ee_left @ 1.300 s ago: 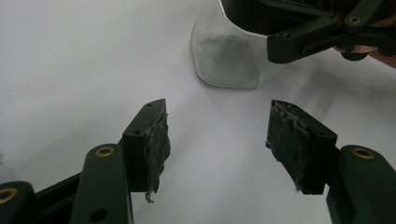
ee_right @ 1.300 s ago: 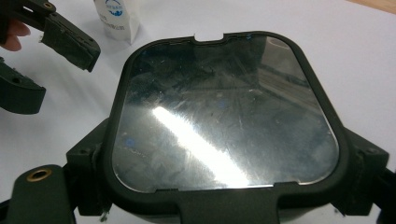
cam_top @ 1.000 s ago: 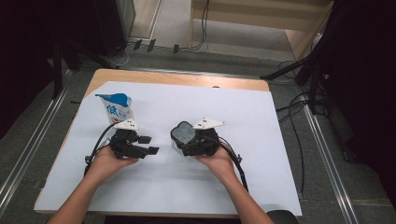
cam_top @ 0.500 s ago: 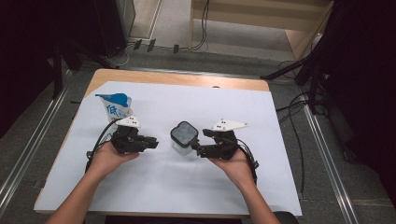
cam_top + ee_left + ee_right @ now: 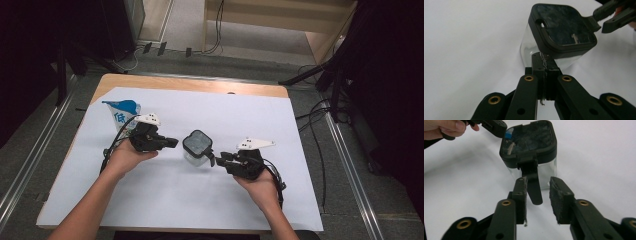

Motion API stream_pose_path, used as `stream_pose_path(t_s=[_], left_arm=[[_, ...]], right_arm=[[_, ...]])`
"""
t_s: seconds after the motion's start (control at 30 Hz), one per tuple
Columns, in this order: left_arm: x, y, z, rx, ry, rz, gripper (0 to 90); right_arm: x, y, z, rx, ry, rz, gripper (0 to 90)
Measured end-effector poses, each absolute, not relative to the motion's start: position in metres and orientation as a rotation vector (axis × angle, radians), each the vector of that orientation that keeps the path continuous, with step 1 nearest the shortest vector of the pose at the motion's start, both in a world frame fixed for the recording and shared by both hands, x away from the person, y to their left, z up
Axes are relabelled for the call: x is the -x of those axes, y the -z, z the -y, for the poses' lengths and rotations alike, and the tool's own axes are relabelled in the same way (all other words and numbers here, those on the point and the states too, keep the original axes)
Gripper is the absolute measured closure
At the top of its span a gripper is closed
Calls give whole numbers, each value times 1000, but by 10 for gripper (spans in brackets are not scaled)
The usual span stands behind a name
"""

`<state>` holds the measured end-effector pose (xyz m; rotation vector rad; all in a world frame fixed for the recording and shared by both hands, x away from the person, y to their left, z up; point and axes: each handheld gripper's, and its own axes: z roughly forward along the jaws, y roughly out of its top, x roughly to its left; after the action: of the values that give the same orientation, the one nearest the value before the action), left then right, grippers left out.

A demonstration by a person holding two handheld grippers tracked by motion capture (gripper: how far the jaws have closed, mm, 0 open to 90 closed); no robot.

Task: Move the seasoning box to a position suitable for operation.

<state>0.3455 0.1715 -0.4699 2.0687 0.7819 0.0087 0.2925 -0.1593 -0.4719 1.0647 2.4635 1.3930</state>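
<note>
Working from the near edge outward, I have my right gripper (image 5: 216, 159) at about four o'clock of the small clear plastic box with the black square lid (image 5: 198, 146), its jaws having just been closing; they stand a little apart astride the black latch tab (image 5: 534, 187) that hangs down the box's side, the pads not yet pressing it. My left gripper (image 5: 172, 143) sits at about nine o'clock of the box, jaws clenched together on nothing, tips just short of the clear wall. The box stands upright near the middle of the white sheet (image 5: 165, 200) covering the table. Farther off, at ten o'clock behind my left hand, stands a white packet with a blue top (image 5: 122, 112).

I judge the box light and stiff, with smooth walls that would slip under the pads and slide across the sheet if pushed from one side. The lid's thick rim or the latch tab offers the surest hold; the tab looks thin, so I would pinch it gently while bracing the opposite side.
</note>
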Motion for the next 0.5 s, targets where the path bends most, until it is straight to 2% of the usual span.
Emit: stream_pose_path(t_s=[0.03, 0.1, 0.17, 0.5], left_arm=[[-345, 470, -171, -2069, -9, -782, 900], [-349, 472, -172, -2051, -9, -781, 900], [-350, 473, -172, -2051, -2, -788, 900], [-355, 484, -163, -2083, -7, -783, 900]], right_arm=[[-292, 472, 159, -1065, -1393, -2463, 763], [-290, 476, 160, -1057, -1388, -2461, 870], [-289, 478, 159, -1059, -1383, -2469, 895], [-283, 491, 138, -1007, -1381, -2553, 900]])
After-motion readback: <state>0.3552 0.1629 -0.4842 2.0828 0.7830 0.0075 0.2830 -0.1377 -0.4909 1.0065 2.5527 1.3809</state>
